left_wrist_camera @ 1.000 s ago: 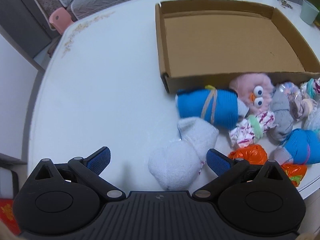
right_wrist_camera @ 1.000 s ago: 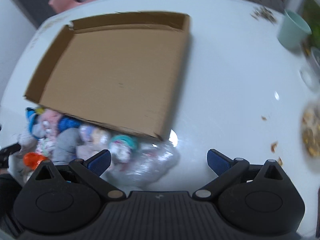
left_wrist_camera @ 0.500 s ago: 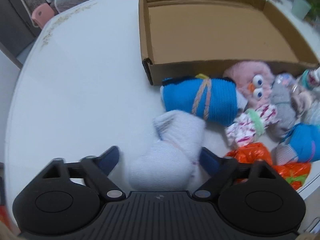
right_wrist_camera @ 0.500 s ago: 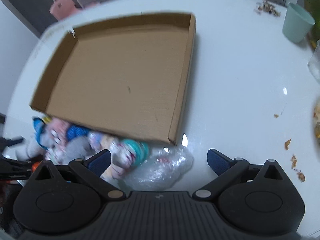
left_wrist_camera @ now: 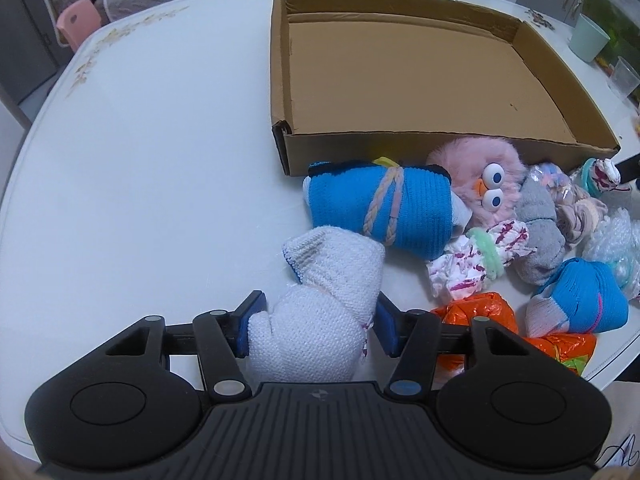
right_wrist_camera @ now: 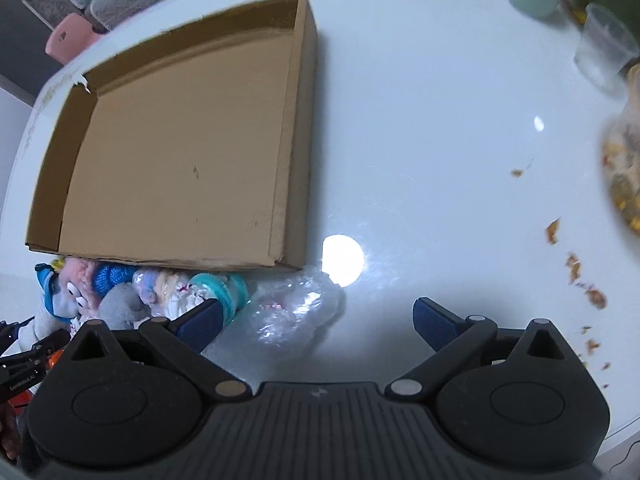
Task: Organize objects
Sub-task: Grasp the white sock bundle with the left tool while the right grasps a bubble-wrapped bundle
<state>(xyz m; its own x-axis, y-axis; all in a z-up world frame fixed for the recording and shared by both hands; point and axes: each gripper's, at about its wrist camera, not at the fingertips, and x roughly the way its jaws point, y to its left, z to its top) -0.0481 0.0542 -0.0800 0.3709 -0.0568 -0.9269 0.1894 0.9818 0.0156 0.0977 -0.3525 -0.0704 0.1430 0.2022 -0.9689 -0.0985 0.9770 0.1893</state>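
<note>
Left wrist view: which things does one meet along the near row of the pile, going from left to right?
White knitted sock bundle → orange foil packet → small blue sock roll.

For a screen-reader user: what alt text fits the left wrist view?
The left gripper has just been closing and now pinches a white knitted sock bundle on a white table. Beyond lie more sock bundles, a pink fuzzy toy and an empty cardboard box.

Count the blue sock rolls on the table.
2. One blue roll tied with yarn lies against the cardboard box's front wall; a smaller one lies near the table edge, right of the orange bundle. More may be hidden.
</note>
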